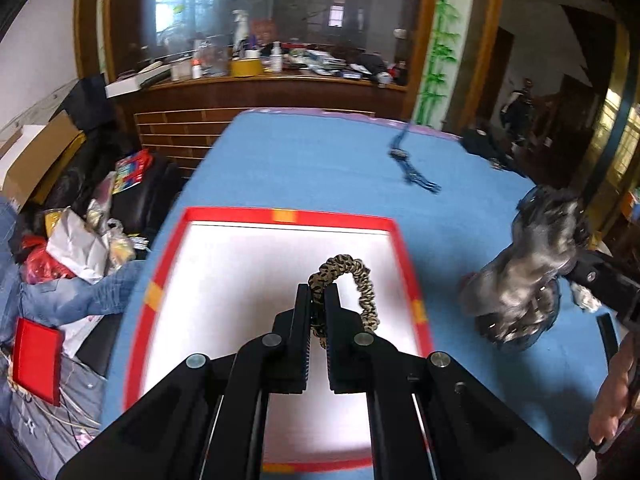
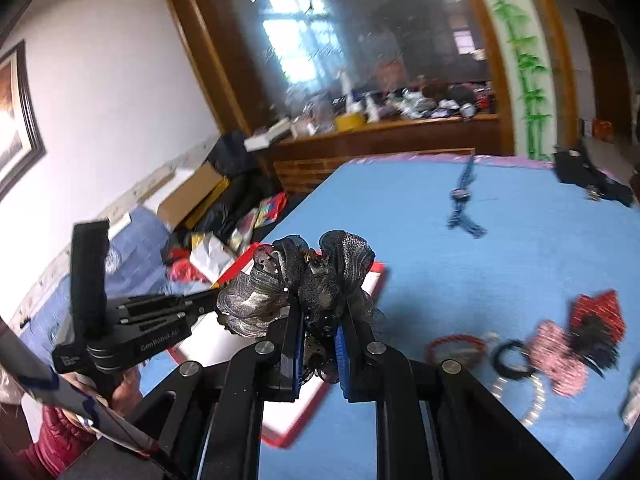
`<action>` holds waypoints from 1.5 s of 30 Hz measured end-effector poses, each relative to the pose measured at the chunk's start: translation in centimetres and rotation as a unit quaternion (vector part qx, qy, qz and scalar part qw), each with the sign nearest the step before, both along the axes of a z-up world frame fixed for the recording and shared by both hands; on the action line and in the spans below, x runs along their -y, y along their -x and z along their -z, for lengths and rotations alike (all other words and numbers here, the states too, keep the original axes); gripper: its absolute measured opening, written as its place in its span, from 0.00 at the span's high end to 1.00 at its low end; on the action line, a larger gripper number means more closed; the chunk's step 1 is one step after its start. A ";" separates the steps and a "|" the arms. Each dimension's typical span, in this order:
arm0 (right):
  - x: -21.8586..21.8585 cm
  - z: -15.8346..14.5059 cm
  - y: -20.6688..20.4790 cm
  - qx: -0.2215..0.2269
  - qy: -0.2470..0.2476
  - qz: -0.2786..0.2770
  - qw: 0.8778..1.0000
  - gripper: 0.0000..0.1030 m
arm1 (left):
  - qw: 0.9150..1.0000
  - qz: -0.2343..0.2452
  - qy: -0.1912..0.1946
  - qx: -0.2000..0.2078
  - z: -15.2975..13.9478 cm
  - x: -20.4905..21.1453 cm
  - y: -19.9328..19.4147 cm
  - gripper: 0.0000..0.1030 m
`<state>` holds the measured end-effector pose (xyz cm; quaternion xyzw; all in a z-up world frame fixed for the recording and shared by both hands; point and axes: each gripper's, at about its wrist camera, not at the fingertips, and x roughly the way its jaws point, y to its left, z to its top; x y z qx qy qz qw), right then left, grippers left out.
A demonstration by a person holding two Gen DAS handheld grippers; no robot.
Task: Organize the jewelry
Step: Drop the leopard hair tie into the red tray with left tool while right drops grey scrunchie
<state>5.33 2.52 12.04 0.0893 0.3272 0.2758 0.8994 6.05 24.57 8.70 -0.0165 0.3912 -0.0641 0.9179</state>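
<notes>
Left tongs (image 1: 318,300) pinch a leopard scrunchie (image 1: 352,280) over the white-lined tray (image 1: 288,216); right tongs (image 2: 320,320) clamp a grey bow (image 2: 304,280).

In the left view the tray (image 1: 288,216) shows a bare white floor ahead of the left gripper (image 1: 318,300), and blue cloth (image 1: 304,160) lies open beyond its far rim, up to the blue tassel (image 1: 414,168) at upper right. The right gripper (image 1: 532,280) with its grey bow (image 1: 520,276) blocks the right edge. In the right view, the lower right is crowded by a red bracelet (image 2: 454,346), black ring (image 2: 512,356) and pink bow (image 2: 560,354); mid-frame cloth is open.
</notes>
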 end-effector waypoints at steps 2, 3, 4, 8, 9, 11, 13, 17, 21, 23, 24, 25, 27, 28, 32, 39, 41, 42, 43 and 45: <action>-1.9 0.8 -1.9 -0.016 0.007 -0.006 1.000 0.85 | 1.000 -0.010 0.001 -0.005 0.4 -1.3 -1.1 0.94; -2.8 1.3 -2.9 -0.027 0.007 -0.009 1.000 0.85 | 1.000 -0.012 0.001 -0.008 0.6 -1.9 -1.5 0.94; -3.2 1.6 -3.6 -0.032 0.007 -0.009 0.999 0.85 | 1.000 -0.017 0.003 -0.012 0.9 -2.6 -2.3 0.94; -6.1 3.4 -7.4 -0.060 0.019 -0.005 0.998 0.85 | 0.999 -0.030 0.006 -0.031 2.3 -3.7 -5.1 0.94; -6.6 3.9 -8.3 -0.068 0.021 -0.004 0.997 0.85 | 0.999 -0.033 0.007 -0.034 2.7 -4.0 -5.8 0.94; -7.5 5.0 -10.0 -0.087 0.026 -0.001 0.996 0.85 | 0.998 -0.036 0.011 -0.044 3.4 -4.3 -7.1 0.94; -8.2 6.2 -11.8 -0.109 0.025 0.004 0.994 0.84 | 0.998 -0.042 0.014 -0.050 4.0 -4.5 -8.0 0.94; -8.9 8.0 -13.7 -0.128 0.037 0.015 0.991 0.83 | 0.997 -0.042 0.016 -0.064 5.3 -4.6 -9.5 0.94; -9.2 8.7 -14.8 -0.132 0.043 0.026 0.990 0.79 | 0.997 -0.042 0.013 -0.068 6.0 -4.4 -10.2 0.94; -9.4 9.0 -15.3 -0.132 0.048 0.030 0.990 0.76 | 0.997 -0.044 0.018 -0.068 6.2 -4.5 -10.4 0.93; -9.3 9.1 -15.5 -0.133 0.051 0.033 0.989 0.74 | 0.996 -0.046 0.019 -0.068 6.3 -4.6 -10.4 0.91; -9.3 9.2 -15.9 -0.135 0.052 0.034 0.989 0.74 | 0.996 -0.047 0.021 -0.069 6.4 -4.7 -10.5 0.89; -9.2 9.4 -16.1 -0.141 0.049 0.032 0.988 0.71 | 0.996 -0.051 0.026 -0.071 6.5 -5.0 -10.6 0.75; -9.1 9.3 -16.1 -0.141 0.050 0.034 0.988 0.64 | 0.996 -0.056 0.029 -0.070 6.5 -5.3 -10.5 0.61; -8.5 8.3 -15.7 -0.127 0.045 0.037 0.990 0.54 | 0.996 -0.063 0.027 -0.056 5.9 -5.7 -10.0 0.52; -6.6 5.6 -13.7 -0.099 0.016 0.041 0.994 0.47 | 0.996 -0.069 0.034 -0.044 5.6 -5.7 -7.9 0.39; -5.9 4.7 -12.6 -0.097 0.002 0.034 0.995 0.47 | 0.996 -0.066 0.036 -0.048 5.9 -5.4 -7.7 0.39; -5.6 4.3 -11.9 -0.097 -0.002 0.033 0.995 0.47 | 0.996 -0.066 0.037 -0.050 6.1 -5.2 -7.5 0.39; -5.1 3.4 -10.8 -0.091 -0.014 0.030 0.995 0.47 | 0.996 -0.065 0.037 -0.054 6.3 -5.0 -7.5 0.39; -4.9 1.7 -8.6 -0.078 -0.012 0.023 0.997 0.47 | 0.996 -0.064 0.034 -0.060 6.5 -4.7 -7.3 0.39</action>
